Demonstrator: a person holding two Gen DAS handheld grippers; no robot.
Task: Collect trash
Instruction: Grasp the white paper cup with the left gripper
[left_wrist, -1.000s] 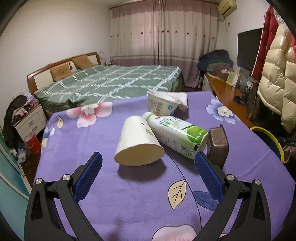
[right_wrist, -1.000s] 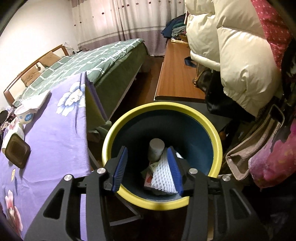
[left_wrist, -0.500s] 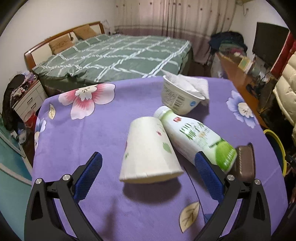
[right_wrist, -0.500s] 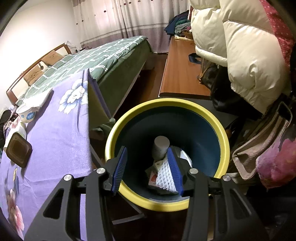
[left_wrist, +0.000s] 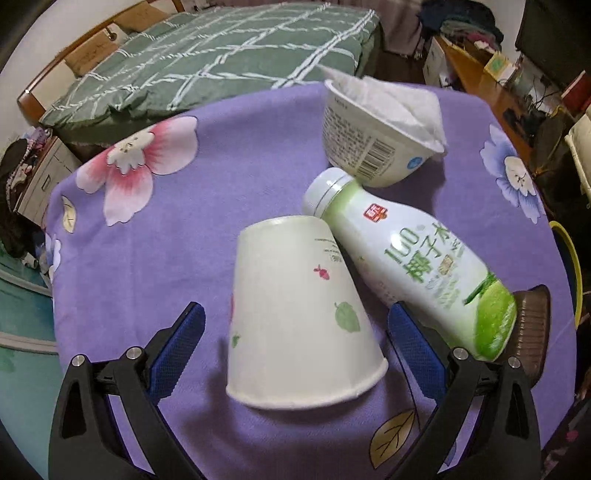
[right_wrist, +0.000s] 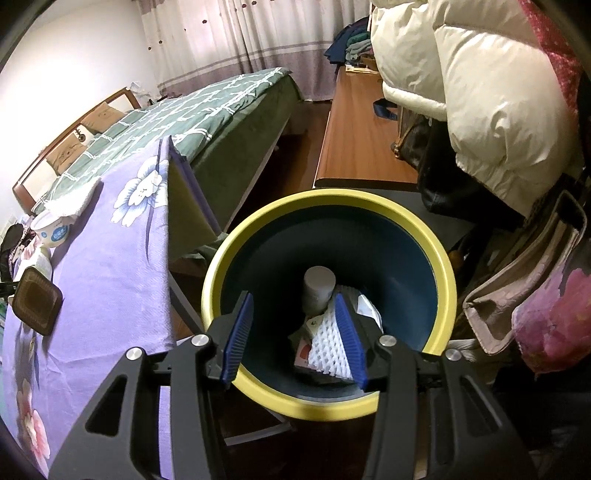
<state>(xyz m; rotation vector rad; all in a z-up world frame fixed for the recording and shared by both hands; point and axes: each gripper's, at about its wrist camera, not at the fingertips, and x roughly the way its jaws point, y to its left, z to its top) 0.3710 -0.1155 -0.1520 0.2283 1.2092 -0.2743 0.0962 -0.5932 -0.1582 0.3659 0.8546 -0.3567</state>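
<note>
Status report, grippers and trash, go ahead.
Left gripper open over paper cup. Right gripper open, empty, above bin. Bottle touches cup.

Purple floral tablecloth (left_wrist: 207, 236); toppled paper cup (left_wrist: 295, 314), bottle (left_wrist: 406, 266), yogurt tub (left_wrist: 373, 147), brown tray (left_wrist: 532, 332)

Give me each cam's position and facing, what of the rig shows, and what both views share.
Left wrist: on the left hand-held gripper, angled steeply down at the paper cup, bottle and yogurt tub; both blue fingers show, apart.
Right wrist: on the right hand-held gripper, over the yellow-rimmed bin; fingers empty.
Shared: purple tablecloth, tub, brown tray, bed.
</note>
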